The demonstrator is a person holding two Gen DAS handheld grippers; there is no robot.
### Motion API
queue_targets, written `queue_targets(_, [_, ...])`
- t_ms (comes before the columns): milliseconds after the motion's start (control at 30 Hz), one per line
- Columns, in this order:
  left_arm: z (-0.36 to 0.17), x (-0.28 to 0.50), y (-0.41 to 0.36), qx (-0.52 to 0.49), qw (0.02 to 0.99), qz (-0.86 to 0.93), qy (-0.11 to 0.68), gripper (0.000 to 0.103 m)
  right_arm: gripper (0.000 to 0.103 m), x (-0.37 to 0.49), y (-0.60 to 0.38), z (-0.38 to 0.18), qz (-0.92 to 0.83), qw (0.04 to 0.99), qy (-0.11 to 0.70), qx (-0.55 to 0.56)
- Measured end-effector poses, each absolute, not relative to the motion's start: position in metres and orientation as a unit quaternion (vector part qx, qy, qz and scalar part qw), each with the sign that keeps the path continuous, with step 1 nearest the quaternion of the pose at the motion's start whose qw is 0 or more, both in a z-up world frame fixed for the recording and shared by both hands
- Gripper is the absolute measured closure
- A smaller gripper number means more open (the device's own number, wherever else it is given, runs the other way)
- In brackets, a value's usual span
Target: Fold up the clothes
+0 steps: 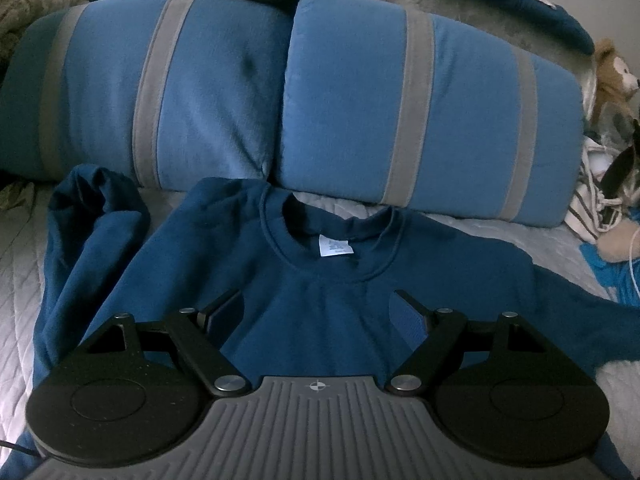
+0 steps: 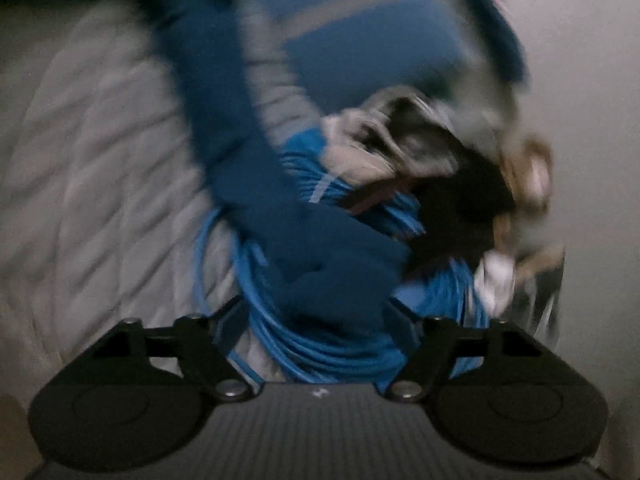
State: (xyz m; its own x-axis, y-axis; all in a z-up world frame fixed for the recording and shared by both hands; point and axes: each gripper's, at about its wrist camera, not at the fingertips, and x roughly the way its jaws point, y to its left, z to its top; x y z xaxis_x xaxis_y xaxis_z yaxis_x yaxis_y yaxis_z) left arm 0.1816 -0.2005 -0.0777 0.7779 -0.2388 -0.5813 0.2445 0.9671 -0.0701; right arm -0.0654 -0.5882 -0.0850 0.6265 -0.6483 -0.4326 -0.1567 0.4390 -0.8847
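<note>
A navy sweatshirt [image 1: 224, 256] lies flat on the bed, its collar and white label [image 1: 335, 247] toward the pillows. One sleeve [image 1: 92, 232] is bunched up on the left; the other runs off to the right. My left gripper [image 1: 316, 308] hovers open over the chest, with nothing pinched. The right wrist view is blurred. There a navy sleeve [image 2: 224, 120] runs from the upper left down to its end between the wide-apart fingers of my right gripper [image 2: 320, 316]. The pads do not press on it.
Two blue pillows with grey stripes [image 1: 160, 92] [image 1: 432, 120] line the head of the bed. The quilted pale cover [image 2: 80, 160] lies under everything. A coiled blue cable [image 2: 312, 352] sits beneath the sleeve end. Mixed clothes [image 2: 400, 148] and a plush toy [image 1: 612, 76] crowd the right side.
</note>
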Motion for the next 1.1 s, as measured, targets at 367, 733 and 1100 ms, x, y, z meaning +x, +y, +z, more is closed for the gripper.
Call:
queue_targets(367, [-0.079, 0.183, -0.199, 0.001, 0.941, -0.125, 0.315, 0.023, 0.055, -0.056, -0.596, -0.158, -0.126, 0.584, 0.389, -0.701])
queue_targets(733, [-0.079, 0.183, -0.199, -0.002, 0.939, -0.123, 0.322, 0.023, 0.094, -0.036, -0.578, -0.079, -0.168, 0.667, 0.428, -0.587])
queue_targets(1100, [-0.08, 0.183, -0.198, -0.001, 0.937, -0.123, 0.327, 0.023, 0.094, -0.027, -0.609, 0.032, -0.129, 0.796, 0.548, -0.222])
